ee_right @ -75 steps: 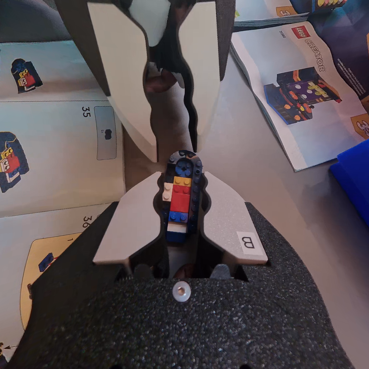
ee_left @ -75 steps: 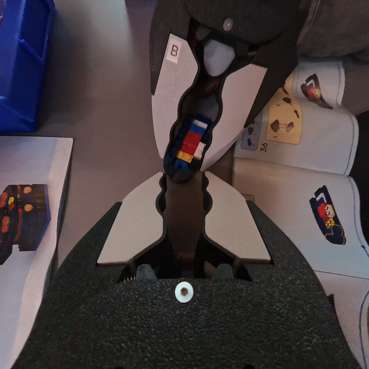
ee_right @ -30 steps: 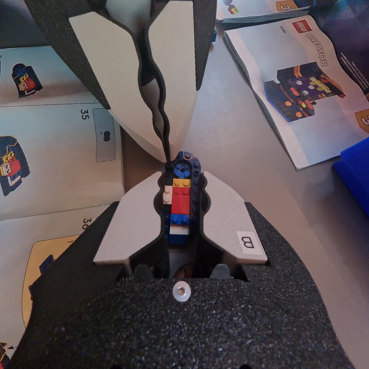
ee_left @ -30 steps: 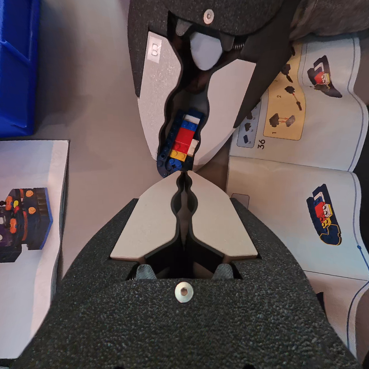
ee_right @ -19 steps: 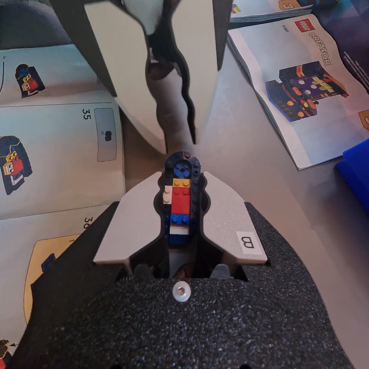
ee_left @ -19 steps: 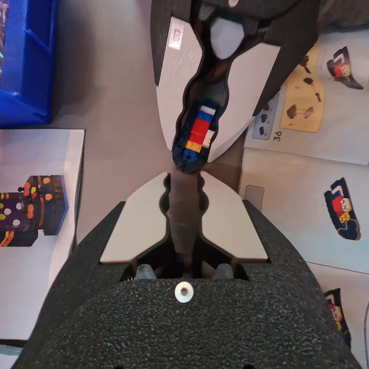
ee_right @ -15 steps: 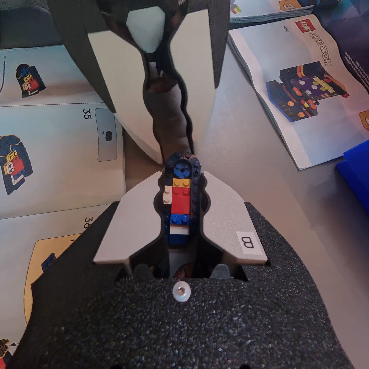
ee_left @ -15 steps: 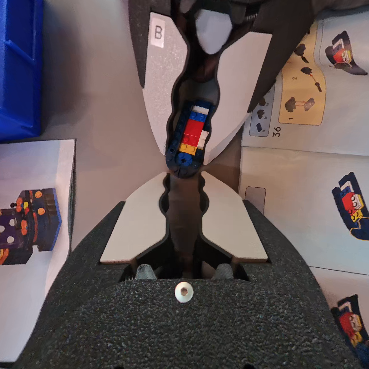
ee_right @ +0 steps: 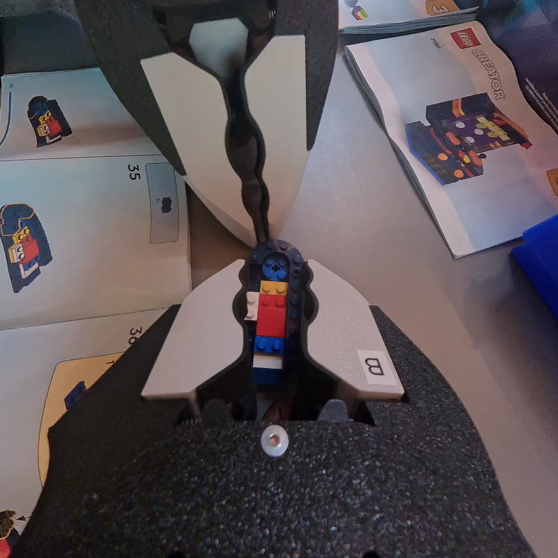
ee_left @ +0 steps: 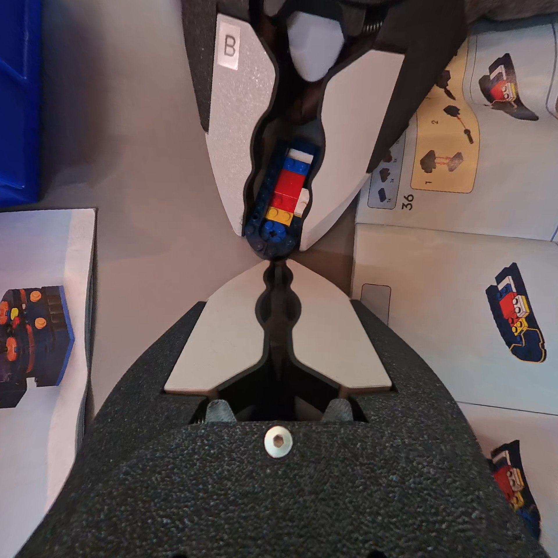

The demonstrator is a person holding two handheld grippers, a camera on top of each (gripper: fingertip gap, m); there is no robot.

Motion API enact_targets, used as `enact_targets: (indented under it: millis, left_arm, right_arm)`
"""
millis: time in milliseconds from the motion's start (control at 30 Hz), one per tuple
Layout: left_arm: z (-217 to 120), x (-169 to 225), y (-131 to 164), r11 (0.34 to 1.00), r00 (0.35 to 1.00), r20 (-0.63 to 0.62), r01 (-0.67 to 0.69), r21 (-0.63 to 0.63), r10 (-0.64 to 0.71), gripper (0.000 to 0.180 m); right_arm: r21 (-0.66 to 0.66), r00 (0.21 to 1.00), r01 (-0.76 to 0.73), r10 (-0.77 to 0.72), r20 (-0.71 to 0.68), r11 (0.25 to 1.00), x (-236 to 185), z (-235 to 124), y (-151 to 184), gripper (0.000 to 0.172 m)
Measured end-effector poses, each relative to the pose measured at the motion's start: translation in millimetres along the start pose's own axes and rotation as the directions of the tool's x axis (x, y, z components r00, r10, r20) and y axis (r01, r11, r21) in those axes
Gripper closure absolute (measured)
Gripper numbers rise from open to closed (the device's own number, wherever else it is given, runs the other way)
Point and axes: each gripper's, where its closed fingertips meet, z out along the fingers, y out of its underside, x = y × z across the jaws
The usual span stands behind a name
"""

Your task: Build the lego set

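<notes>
- A smooth grey table top [ee_right: 377,271] is seen under both tools; the light falls softly on it and weak shadows are cast below the grippers.
- An open instruction booklet [ee_right: 90,241] with drawn building steps is laid flat on the table, on the left in the right wrist view and on the right in the left wrist view [ee_left: 437,271].
- A second, closed booklet [ee_right: 453,136] with a printed picture of a dark model on its cover is lying on the other side of the table; more paper is stacked behind it, at the far edge.
- A blue plastic bin [ee_left: 18,99] is standing at the border of the table, just beside the closed booklet; only a corner of it is seen in the right wrist view [ee_right: 540,271].
- A grey fabric surface is visible at the top right corner of the left wrist view; what it belongs to cannot be told.
- A small brick model [ee_right: 271,311], with a dark blue base and yellow, red, blue and white bricks on it, is clamped between the fingers of the right gripper [ee_right: 273,265], above the table.
- The fingers of the left gripper [ee_left: 276,265] are brought together, nearly touching, with nothing seen between them; their tips are placed at the rounded end of the model.
</notes>
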Motion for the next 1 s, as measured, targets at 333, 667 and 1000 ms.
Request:
enact_targets:
  millis: [333,667,1000]
  left_arm:
    - [-3,-3,-17,0.981,0.981,0.107,-0.173,0.084,0.164,0.180]
    - [-16,-10,-32,0.972,0.998,0.040,0.031,0.234,-0.041,0.180]
    - [-6,-7,-12,0.991,0.999,0.012,0.038,0.128,-0.040,0.180]
  right_arm:
    - [0.001,1.000,0.009,-0.009,0.009,1.000,-2,0,0,0.138]
    - [0.001,1.000,0.016,-0.016,0.018,1.000,-3,0,0,0.138]
    - [0.001,1.000,0.017,-0.017,0.020,1.000,-3,0,0,0.138]
